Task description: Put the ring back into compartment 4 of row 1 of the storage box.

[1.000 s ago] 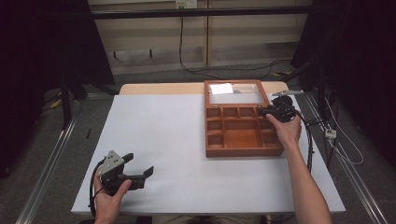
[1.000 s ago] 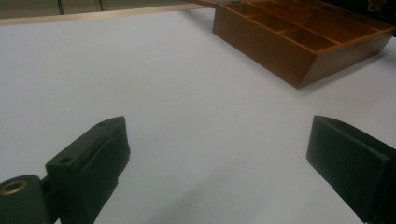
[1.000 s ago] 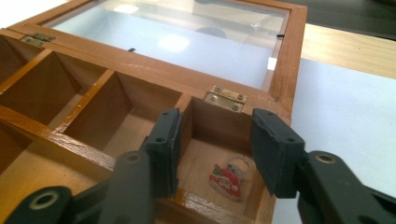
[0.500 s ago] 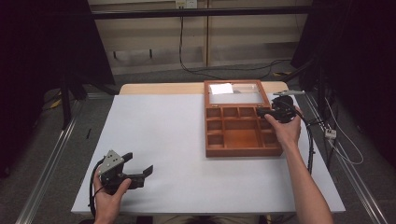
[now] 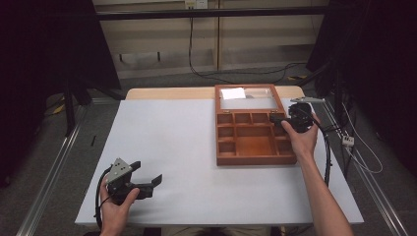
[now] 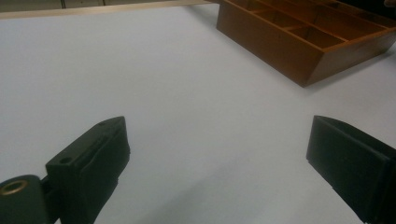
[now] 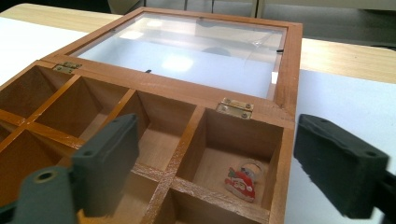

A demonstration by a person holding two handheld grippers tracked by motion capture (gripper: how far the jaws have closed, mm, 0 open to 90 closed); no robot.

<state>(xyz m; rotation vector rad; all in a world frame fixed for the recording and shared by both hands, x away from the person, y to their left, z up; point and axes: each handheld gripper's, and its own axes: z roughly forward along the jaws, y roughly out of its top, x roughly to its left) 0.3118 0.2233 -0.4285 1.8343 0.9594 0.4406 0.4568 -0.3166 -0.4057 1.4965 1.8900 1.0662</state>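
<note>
Black jaws of the right hand-held gripper [image 7: 215,163] stand wide apart with nothing between them, poised above the back right corner of the wooden compartment box [image 7: 140,88]. Seen from the right gripper view, a small Santa Claus figure [image 7: 242,179] lies on the floor of the corner compartment just in front of the jaws, close under a brass hinge [image 7: 236,107]. In the high view the right hand-held gripper [image 5: 286,119] sits at the box's right edge, held by the person's right hand [image 5: 301,140], its cable trailing off toward the surface edge. The wooden compartment box [image 5: 246,145] lies open on the right half of the white surface [image 5: 172,137], its glass-paned lid [image 5: 248,97] folded flat behind it toward the far edge. The other compartments that can be seen look bare.

Well apart from all this, near the front left corner of the surface, the left hand-held gripper [image 5: 147,184] rests low in the person's left hand [image 5: 118,209], its jaws also spread with nothing between them. In the left gripper view, the left hand-held gripper [image 6: 217,161] looks across bare white surface toward the box's near corner [image 6: 308,60].
</note>
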